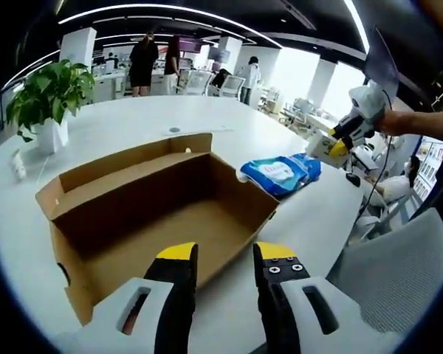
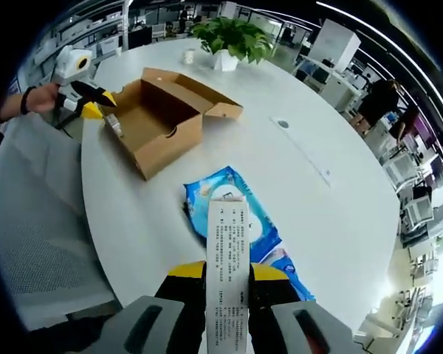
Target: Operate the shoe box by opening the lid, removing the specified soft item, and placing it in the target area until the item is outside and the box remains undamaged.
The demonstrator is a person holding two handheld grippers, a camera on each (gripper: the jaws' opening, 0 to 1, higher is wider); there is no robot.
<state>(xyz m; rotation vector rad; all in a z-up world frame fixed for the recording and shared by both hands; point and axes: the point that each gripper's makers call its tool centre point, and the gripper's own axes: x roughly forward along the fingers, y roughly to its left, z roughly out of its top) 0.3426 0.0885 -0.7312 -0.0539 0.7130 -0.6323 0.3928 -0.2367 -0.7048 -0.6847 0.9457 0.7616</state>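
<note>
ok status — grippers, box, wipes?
Left gripper open at box. Right gripper shut on white strip. Wipes pack out on table. Nothing blocking.

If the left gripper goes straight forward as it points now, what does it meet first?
Probably the near wall of the open shoe box, just ahead of the left gripper; depth is hard to judge.

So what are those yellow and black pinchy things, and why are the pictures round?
Those are claws a person holds, one in each hand. A small fisheye camera rides on each claw, which bends the pictures round. The left gripper view looks past the left claw, open, at the open brown cardboard shoe box on the round white table. The right gripper view shows the right claw pinching a long white printed strip above the blue soft packet lying outside the box. A green potted plant stands further back.
</note>
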